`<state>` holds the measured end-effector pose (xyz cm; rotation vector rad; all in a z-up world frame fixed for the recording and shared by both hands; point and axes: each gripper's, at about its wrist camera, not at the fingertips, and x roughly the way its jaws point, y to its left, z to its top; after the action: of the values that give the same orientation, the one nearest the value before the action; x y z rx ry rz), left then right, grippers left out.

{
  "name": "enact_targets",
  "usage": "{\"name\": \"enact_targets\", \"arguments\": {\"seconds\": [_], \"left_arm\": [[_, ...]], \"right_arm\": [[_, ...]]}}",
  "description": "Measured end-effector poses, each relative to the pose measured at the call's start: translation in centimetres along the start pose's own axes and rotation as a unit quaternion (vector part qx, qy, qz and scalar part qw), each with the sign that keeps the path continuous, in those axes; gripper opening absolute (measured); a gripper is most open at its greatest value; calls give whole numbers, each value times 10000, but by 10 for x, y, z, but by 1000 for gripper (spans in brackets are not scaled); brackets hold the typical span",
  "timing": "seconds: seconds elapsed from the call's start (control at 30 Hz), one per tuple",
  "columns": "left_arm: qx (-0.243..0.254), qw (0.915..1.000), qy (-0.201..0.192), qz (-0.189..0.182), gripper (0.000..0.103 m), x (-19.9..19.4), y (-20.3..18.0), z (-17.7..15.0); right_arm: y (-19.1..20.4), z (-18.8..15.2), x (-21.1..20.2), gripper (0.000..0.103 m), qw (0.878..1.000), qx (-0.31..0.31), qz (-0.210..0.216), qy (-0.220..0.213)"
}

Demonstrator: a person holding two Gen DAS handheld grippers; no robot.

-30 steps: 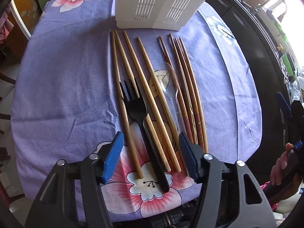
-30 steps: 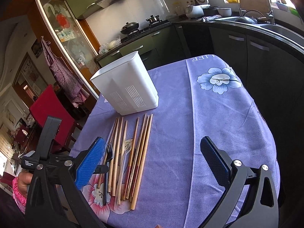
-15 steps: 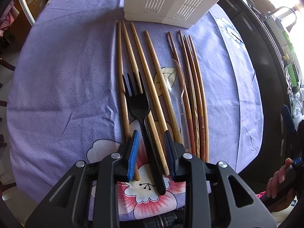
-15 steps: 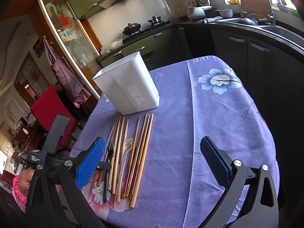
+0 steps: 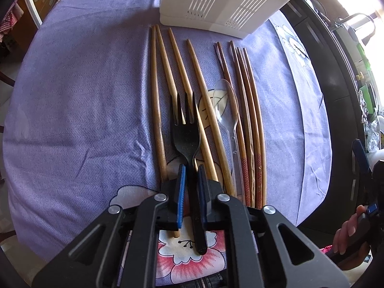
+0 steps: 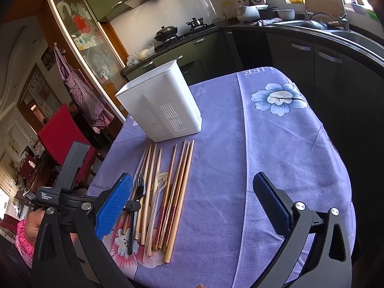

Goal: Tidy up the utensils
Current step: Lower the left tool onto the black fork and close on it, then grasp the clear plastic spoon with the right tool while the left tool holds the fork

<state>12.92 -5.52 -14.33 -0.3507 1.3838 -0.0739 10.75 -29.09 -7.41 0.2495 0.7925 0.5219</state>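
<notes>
A black plastic fork (image 5: 184, 134) lies tines-away among light wooden chopsticks (image 5: 156, 96) on the purple flowered cloth. My left gripper (image 5: 191, 168) points steeply down over it; its jaws are closing, with the fork's handle between the blue pads and touched by them. A clear plastic spoon (image 5: 226, 100) and several darker chopsticks (image 5: 249, 110) lie just to the right. The white slotted utensil holder (image 5: 228, 2) stands beyond the row. In the right wrist view my right gripper (image 6: 192, 180) hangs open and empty above the cloth, to the right of the fork (image 6: 140, 187).
The table edge runs close below the utensil handles (image 6: 168, 259). A red chair (image 6: 62, 129) stands at the table's far left side. Dark kitchen cabinets (image 6: 300, 55) and a sink counter run along the right. Bare cloth (image 6: 276, 156) stretches right of the chopsticks.
The left gripper's jaws have drawn in from wide apart to close around the fork handle, and it has come nearer the utensils. The right gripper has stayed still and open.
</notes>
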Motion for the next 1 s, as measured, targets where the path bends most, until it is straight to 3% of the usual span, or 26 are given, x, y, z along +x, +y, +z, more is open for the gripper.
{"name": "enact_targets", "arguments": {"seconds": [0.33,0.5,0.67,0.73,0.8,0.87,1.0], "left_arm": [[168,9991,-393,-79,9,-21,2,-6],[334,9967,-736,-67,9,-41,2,-8],[448,9942,-976,-53,9,-57,5,-9],[484,9934,-1039,-24,9,-61,8,-10],[508,9930,-1066,-16,9,-63,11,-11],[542,9927,-1082,-15,9,-65,13,-11],[579,9919,-1134,-21,9,-66,13,-10]], "right_arm": [[13,1,17,99,9993,-192,62,325],[26,5,40,99,9939,-273,710,804],[46,11,74,99,9809,-299,1267,1444],[56,10,87,98,9779,-419,1203,1657],[66,5,98,90,9769,-543,1032,1791],[73,0,109,72,9753,-606,863,1940],[83,-10,124,55,9749,-817,325,2045]]}}
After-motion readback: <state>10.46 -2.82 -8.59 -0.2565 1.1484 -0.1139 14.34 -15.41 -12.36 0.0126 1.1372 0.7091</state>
